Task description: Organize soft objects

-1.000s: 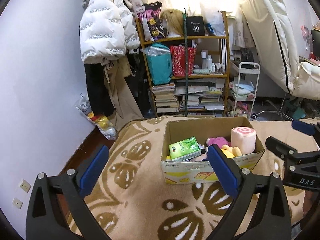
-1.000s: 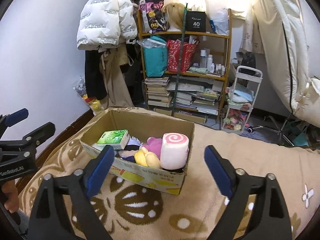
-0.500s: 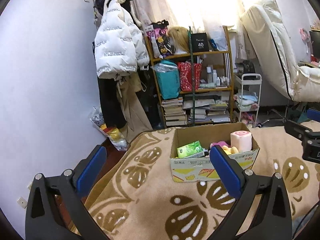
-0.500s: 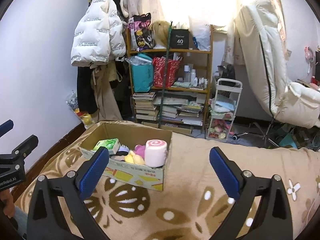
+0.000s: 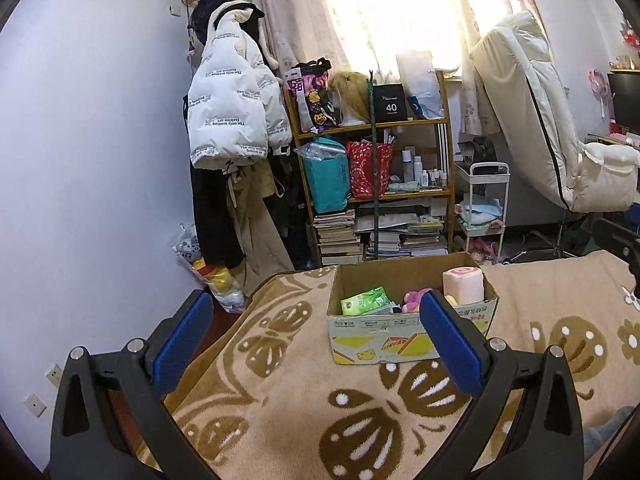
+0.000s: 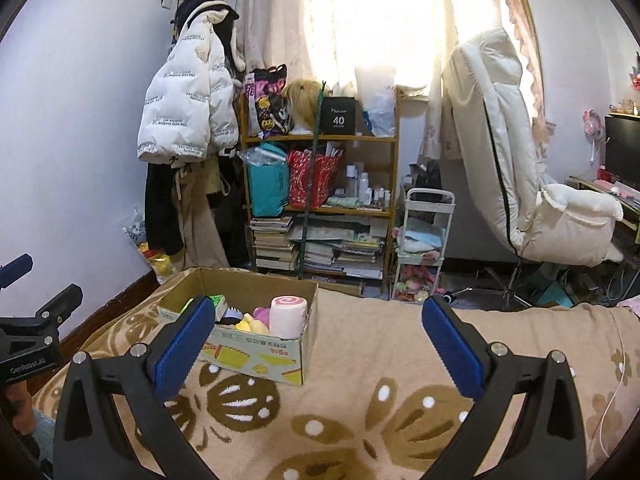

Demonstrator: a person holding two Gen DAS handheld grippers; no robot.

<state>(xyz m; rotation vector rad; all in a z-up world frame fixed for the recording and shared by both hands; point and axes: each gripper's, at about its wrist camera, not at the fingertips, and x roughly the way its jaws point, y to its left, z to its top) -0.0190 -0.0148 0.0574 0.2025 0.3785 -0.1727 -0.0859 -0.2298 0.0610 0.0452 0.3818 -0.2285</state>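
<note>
Left gripper (image 5: pixel 316 330) spread wide, nothing between the blue pads. Right gripper (image 6: pixel 320 334) same: wide, empty. Both hang above the tan blanket (image 5: pixel 288 396) with the brown floral pattern.

Cardboard box (image 5: pixel 400 340) sits open-topped on the blanket, at about 1 o'clock from the left gripper and 11 o'clock from the right. Front wall is white with yellow print; inside is plain brown.

Contents:
- pink swirl-roll plush (image 5: pixel 463 285), a cylinder standing upright in the right near corner with its pink spiral end up, its top above the box rim
- magenta plush (image 5: pixel 414 297) and yellow plush (image 6: pixel 250 324) just beside the roll, partly hidden
- green tissue pack (image 5: pixel 365 301), lying tilted at the left end

Behind the box at 12 o'clock: a bookshelf (image 6: pixel 320 216) with a white puffer jacket (image 5: pixel 232 120) hanging to its left.
</note>
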